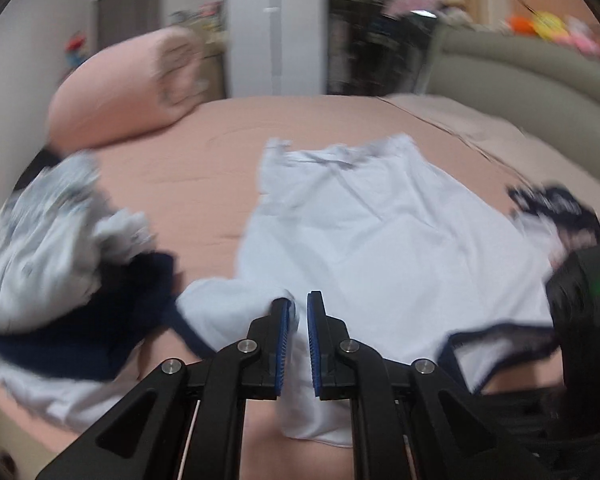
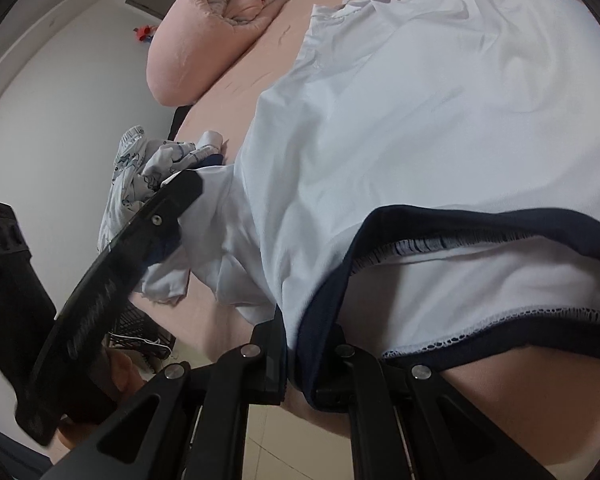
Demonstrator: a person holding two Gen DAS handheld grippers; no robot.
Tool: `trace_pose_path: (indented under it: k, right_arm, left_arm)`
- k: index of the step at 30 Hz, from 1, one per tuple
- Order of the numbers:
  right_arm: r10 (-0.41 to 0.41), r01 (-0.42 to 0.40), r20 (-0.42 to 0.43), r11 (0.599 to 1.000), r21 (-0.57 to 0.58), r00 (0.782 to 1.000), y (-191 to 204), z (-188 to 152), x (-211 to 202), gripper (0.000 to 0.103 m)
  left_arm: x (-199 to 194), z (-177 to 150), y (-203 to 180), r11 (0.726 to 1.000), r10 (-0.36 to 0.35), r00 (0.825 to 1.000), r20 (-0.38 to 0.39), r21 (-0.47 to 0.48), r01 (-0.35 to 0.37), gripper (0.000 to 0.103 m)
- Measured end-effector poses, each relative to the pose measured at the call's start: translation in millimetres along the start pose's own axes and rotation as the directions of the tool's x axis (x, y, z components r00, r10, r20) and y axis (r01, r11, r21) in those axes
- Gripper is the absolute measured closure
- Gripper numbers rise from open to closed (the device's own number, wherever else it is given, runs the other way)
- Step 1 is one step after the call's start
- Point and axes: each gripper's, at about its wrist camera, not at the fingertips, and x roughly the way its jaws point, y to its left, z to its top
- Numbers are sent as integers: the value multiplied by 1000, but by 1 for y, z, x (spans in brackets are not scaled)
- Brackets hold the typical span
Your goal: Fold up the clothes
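Both jaws' pads buried in white shirt (image 1: 380, 232) fabric

Left wrist camera is looking forward-down over the pink bed (image 1: 220, 184), white shirt (image 1: 380, 232) spreading toward 12 o'clock, pillow (image 1: 116, 96) at 10. Right wrist camera is sitting very close, rolled, sharing that shirt (image 2: 420, 120) and pillow (image 2: 204, 40) at 11.
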Motion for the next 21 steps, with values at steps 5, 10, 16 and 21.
trace_pose_path:
  k: [5, 10, 16, 21]
  right_arm:
    - [34, -34, -7, 997, 75, 999, -12, -1, 1, 103]
    - [99, -95, -17, 981, 169, 995, -29, -2, 0, 103]
    - [81, -78, -13, 984, 158, 997, -27, -2, 1, 103]
    - [80, -77, -12, 985, 154, 997, -27, -3, 1, 103]
  left_arm:
    - [13, -6, -22, 992, -46, 997, -54, 114, 52, 95]
    - [24, -11, -24, 988, -67, 991, -113, 134, 82, 95]
    - [11, -5, -5, 994, -108, 985, -131, 6, 110, 94]
    - [1, -19, 62, 894, -245, 959, -142, -416, 167, 85]
